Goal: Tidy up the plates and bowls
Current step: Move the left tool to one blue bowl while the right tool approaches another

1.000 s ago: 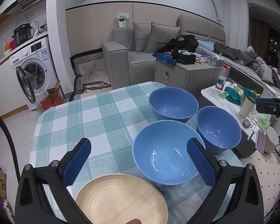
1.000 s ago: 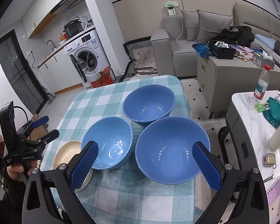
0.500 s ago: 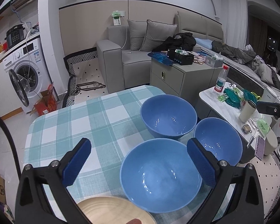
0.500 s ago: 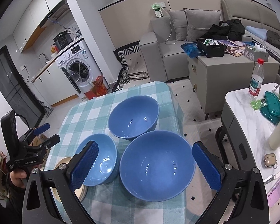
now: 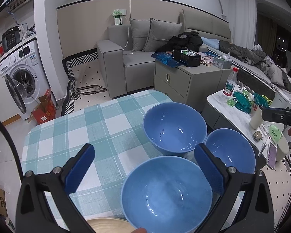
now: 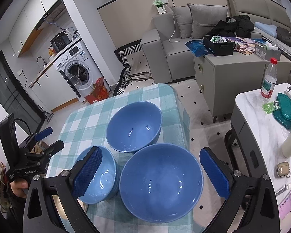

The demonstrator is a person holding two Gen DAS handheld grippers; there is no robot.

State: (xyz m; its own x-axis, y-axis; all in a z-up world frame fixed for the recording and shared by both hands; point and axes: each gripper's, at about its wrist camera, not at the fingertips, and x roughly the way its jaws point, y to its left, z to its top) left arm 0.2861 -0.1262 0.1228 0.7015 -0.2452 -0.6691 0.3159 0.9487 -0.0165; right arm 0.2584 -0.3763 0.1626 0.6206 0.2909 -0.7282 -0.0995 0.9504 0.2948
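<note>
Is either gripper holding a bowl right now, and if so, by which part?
Nothing is held. The left gripper and the right gripper are both open above the three blue bowls, fingers clear of every rim.

Three bowls stood close together on the counter (image 5: 67,136) near its right edge. Seen from the left wrist, the far bowl (image 5: 174,128) sat behind the near bowl (image 5: 166,194), and the right bowl (image 5: 232,151) lay to the right of both, at the counter's edge. A plate (image 5: 108,227) lay just before the near bowl, on its left. The left tool (image 5: 143,170) hung above the near bowl, its jaws wide apart. The right tool (image 6: 151,172) hung over the right bowl (image 6: 161,182), jaws spread either side. A side table (image 6: 252,104) stood right of the counter, a bottle (image 6: 268,81) upon it.
</note>
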